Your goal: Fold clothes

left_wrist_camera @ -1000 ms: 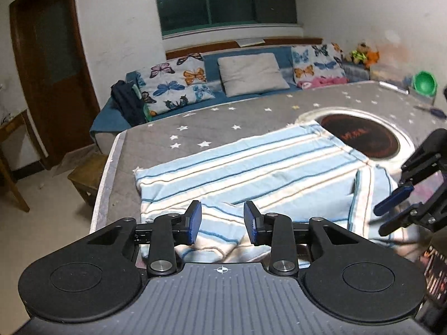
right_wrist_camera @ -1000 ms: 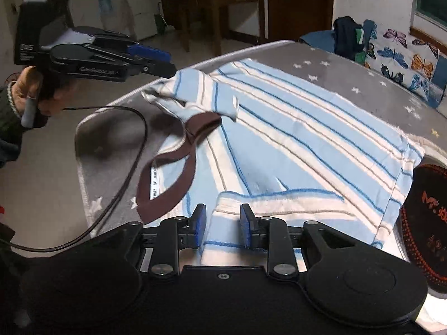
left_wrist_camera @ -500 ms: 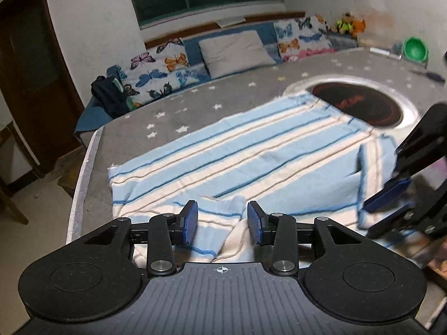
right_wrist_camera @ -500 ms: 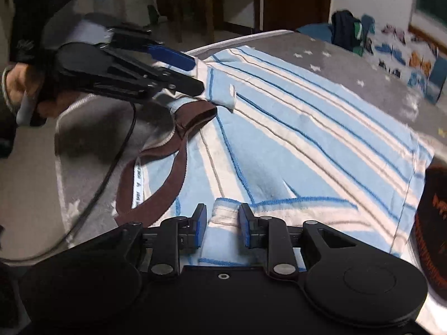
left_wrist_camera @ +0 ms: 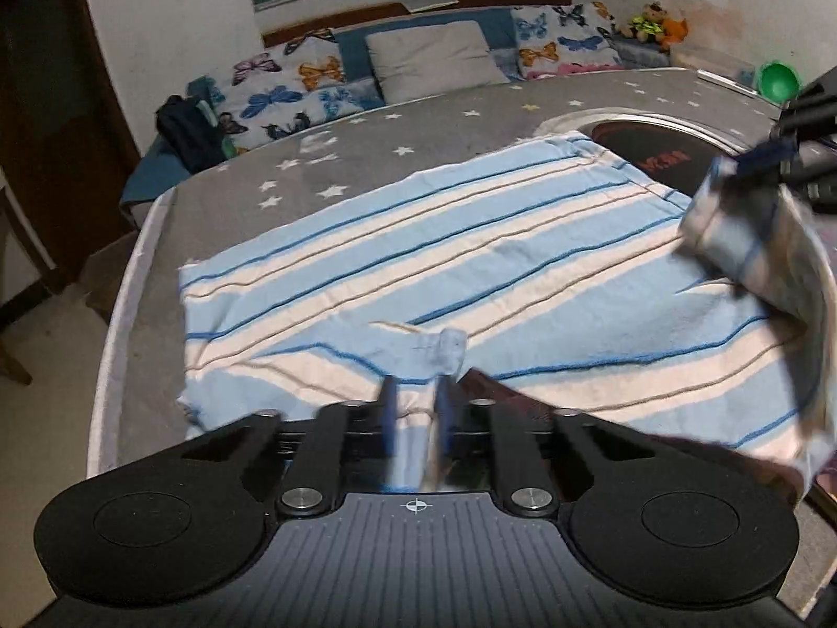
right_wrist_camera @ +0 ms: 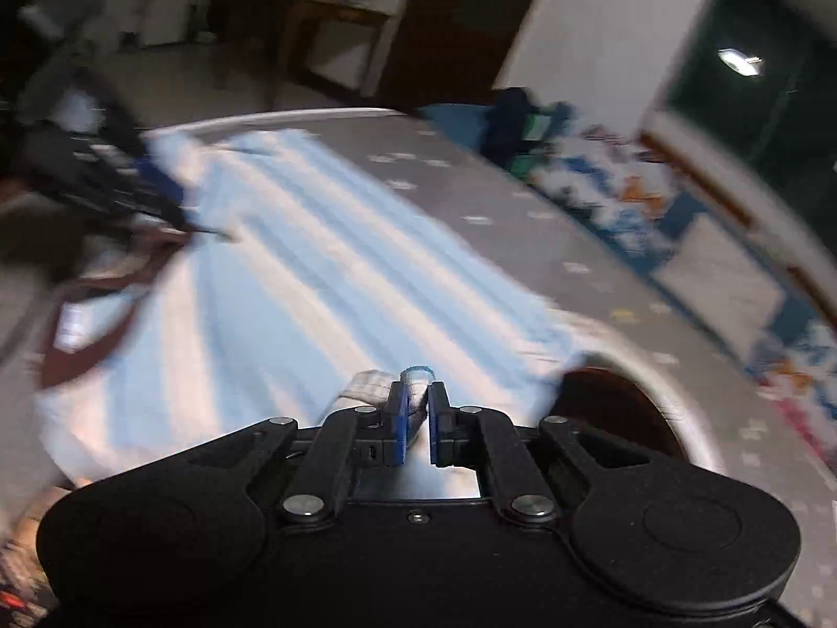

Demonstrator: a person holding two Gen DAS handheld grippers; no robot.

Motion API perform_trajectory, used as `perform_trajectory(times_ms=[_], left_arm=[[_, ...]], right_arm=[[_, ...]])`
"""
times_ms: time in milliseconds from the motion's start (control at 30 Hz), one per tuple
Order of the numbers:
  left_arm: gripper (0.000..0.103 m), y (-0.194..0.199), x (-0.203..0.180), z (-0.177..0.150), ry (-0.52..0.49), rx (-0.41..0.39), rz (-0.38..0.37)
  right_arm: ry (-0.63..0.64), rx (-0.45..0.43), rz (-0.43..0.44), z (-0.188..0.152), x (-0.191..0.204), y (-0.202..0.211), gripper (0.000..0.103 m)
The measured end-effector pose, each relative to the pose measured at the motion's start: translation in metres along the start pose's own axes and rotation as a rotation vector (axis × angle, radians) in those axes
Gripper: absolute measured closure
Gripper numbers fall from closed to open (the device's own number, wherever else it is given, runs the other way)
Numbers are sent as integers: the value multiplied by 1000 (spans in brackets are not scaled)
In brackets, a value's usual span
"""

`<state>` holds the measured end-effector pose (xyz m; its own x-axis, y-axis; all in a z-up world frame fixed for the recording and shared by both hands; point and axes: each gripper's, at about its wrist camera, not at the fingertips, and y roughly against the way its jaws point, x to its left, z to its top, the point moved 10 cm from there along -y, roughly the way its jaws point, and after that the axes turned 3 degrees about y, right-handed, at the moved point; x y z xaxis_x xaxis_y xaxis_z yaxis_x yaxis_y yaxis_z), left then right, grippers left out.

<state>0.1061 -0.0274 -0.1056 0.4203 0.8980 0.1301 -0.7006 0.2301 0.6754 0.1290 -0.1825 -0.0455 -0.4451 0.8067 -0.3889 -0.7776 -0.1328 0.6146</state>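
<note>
**Both grippers pinching the striped shirt over the starred table**

The left wrist view is the sharper one: the striped shirt [left_wrist_camera: 444,261] lies spread across the grey star-print table [left_wrist_camera: 471,125], its far hem touching the rim of a dark round inset [left_wrist_camera: 664,149]. The left gripper [left_wrist_camera: 416,413] has its fingers drawn close on a fold of the shirt's near edge. At the right of that view the right gripper [left_wrist_camera: 784,152] holds a lifted sleeve clear of the cloth.

The right wrist view is heavily blurred. It shows the right gripper's [right_wrist_camera: 417,421] fingers nearly together with a strip of cloth between them, and the shirt's brown collar [right_wrist_camera: 99,309] near the left gripper [right_wrist_camera: 131,193].

Bare table cover lies beyond the shirt's far and left edges; a sofa with butterfly cushions [left_wrist_camera: 293,89] stands behind the table.
</note>
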Motion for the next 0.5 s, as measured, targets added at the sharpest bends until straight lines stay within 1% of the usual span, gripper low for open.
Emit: perform_trajectory(times_ms=[33,67,200,300,367,400,467,500], left_arm=[[99,2,2,0,11,-4,5],[99,10,10,-2,54,-20,15],[100,35,44,-12,177,-54,95],[100,46,70,-29,247,-35,162],[100,50,82,-41,285,-11,179],[100,52,85,-44,302,-6,175],[99,56,90,-50,335,2,163],[98,60,91,-51,343,-4,152]], right_arm=[[-15,5,1,-3,-4,0,94],[-31,10,2,-6,-7,-1,94],[-93,31,6,-19,-22,-2,94],[-139,46,9,-28,-33,-2,93],[-170,56,12,-34,-40,-3,93],[-185,61,13,-38,-43,-3,92],[-216,71,15,-44,-51,-3,84],[-232,76,16,-47,-54,-4,77]])
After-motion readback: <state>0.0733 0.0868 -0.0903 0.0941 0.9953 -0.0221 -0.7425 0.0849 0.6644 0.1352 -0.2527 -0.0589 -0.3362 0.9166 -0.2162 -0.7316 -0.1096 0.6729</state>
